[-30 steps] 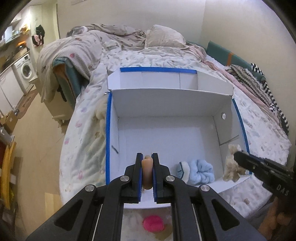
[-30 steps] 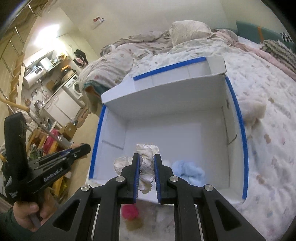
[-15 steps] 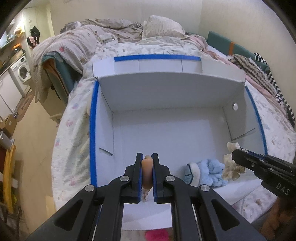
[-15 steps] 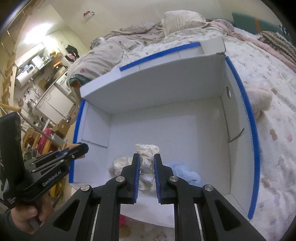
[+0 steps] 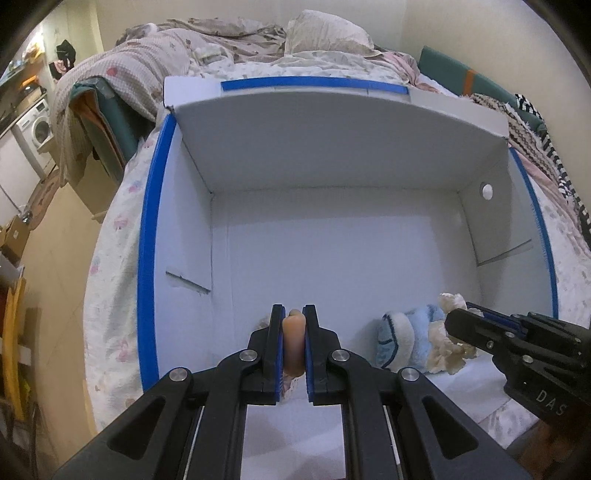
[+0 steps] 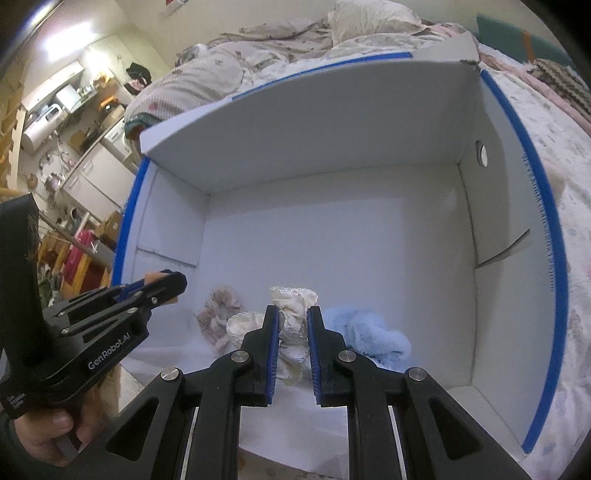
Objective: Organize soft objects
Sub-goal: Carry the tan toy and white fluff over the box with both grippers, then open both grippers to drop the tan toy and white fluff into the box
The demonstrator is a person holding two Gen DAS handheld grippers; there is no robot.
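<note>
Left gripper (image 5: pixel 293 332) clamped on a tan soft piece (image 5: pixel 293 339), perhaps a toy. Right gripper (image 6: pixel 292 332) pinching cream lacy fabric (image 6: pixel 291 325). Both inside white box (image 5: pixel 332 155), beside blue fluffy item (image 6: pixel 369 332).

Black grippers (image 5: pixel 293 332), blue pads, silver screws, "GenRobot.AI" lettering

- Bed (image 5: pixel 110 302) with a pale flowered sheet carries the white box (image 5: pixel 332 147).
- Behind the box: a rumpled quilt (image 5: pixel 147 59) and a pillow (image 5: pixel 325 33).
</note>
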